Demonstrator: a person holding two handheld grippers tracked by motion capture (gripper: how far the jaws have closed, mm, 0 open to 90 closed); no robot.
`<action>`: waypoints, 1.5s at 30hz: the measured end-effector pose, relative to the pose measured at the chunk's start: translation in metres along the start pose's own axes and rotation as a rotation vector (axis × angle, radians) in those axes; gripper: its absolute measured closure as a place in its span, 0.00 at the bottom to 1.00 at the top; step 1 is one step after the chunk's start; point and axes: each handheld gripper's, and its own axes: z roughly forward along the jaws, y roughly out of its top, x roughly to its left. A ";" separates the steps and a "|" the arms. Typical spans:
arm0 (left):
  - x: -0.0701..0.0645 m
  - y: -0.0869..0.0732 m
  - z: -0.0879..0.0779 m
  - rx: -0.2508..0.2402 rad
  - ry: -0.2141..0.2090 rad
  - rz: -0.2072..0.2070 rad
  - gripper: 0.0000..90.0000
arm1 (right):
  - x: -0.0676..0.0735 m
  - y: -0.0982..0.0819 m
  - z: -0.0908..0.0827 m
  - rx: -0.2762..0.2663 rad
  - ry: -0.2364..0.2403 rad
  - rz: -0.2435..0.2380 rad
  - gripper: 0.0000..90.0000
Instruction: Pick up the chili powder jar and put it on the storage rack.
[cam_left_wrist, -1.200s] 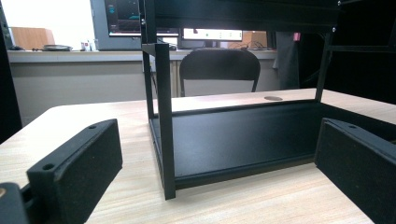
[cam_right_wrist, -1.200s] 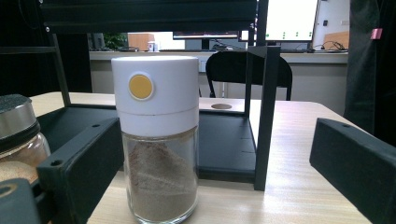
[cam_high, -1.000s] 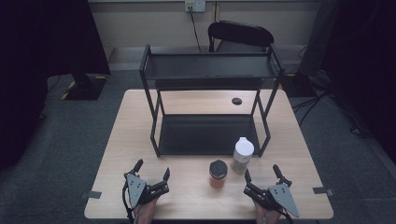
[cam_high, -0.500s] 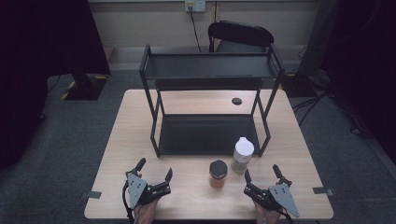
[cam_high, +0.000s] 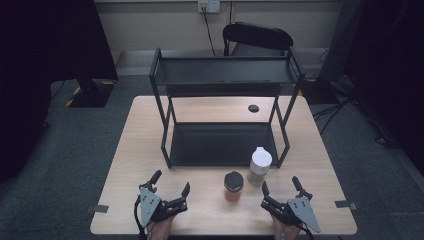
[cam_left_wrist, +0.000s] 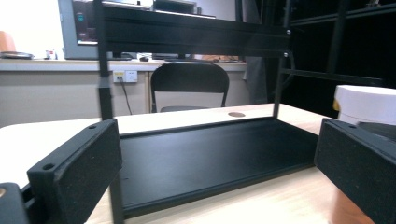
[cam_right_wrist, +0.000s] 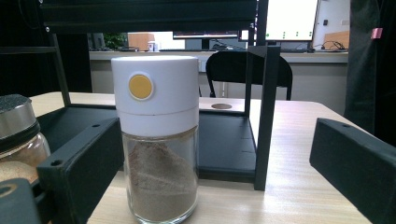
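White-capped jar (cam_high: 260, 166) stands upright on tabletop (cam_high: 320, 150), just ahead and slightly left of your right gripper (cam_high: 280, 192); dark-lidded jar (cam_high: 233, 186) sits between both grippers, beside it. Right gripper nearer, released wide, holding nothing. Left gripper (cam_high: 171, 185) likewise spread, empty. Rack (cam_high: 222, 145) behind jars; gap to it looks small, hard to judge.

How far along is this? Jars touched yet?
Nothing looks done: the white-capped jar and the dark-lidded jar both stand on the table in front of the rack, whose shelves are bare. In hand: nothing; left gripper and right gripper sit open near the table's front edge. Every grasp and placement remains.
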 end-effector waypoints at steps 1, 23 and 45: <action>0.000 0.000 0.000 0.000 0.000 0.000 0.00 | 0.000 0.000 0.000 0.000 0.000 0.000 0.02; -0.008 0.011 0.030 -0.026 -0.213 -0.002 0.00 | -0.001 0.000 0.000 -0.001 0.006 0.000 0.02; -0.029 0.014 0.071 0.031 -0.344 -0.006 0.02 | -0.001 0.000 0.000 0.000 0.006 0.000 0.02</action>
